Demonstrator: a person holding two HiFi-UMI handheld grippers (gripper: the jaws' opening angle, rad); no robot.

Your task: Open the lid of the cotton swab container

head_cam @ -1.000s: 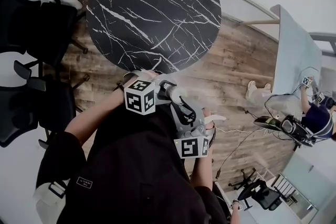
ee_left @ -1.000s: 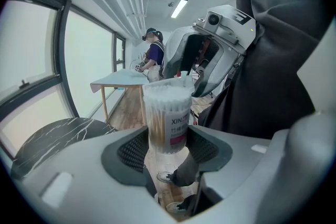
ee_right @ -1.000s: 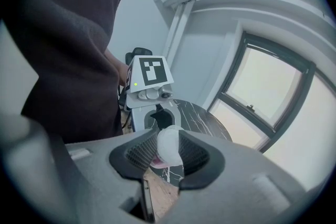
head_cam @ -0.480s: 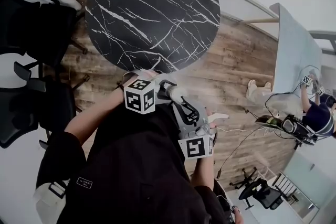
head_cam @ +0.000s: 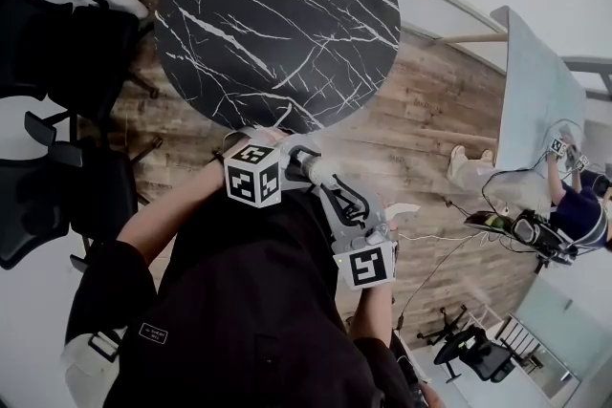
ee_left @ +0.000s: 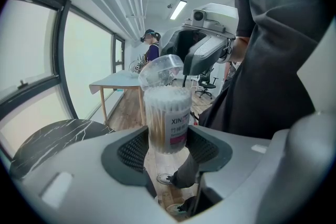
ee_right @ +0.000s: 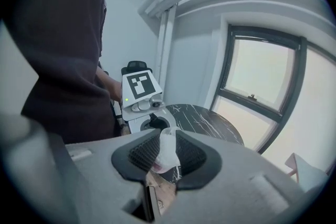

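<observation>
A clear cotton swab container full of white swabs, with a pink-and-white label, stands upright between the pads of my left gripper, which is shut on it. Its clear lid is flipped up and tilts at the top. In the right gripper view that lid sits between the pads of my right gripper, whose jaws have just been closing and now press on it. In the head view the left gripper and right gripper meet close in front of my body; the container there is a pale blur.
A round black marble table stands just ahead on the wooden floor. Black office chairs are at the left. A light table and another person with cables and gear are at the right.
The right gripper's marker cube has shifted a little right and rolled in the head view. The left gripper and the container have stayed put.
</observation>
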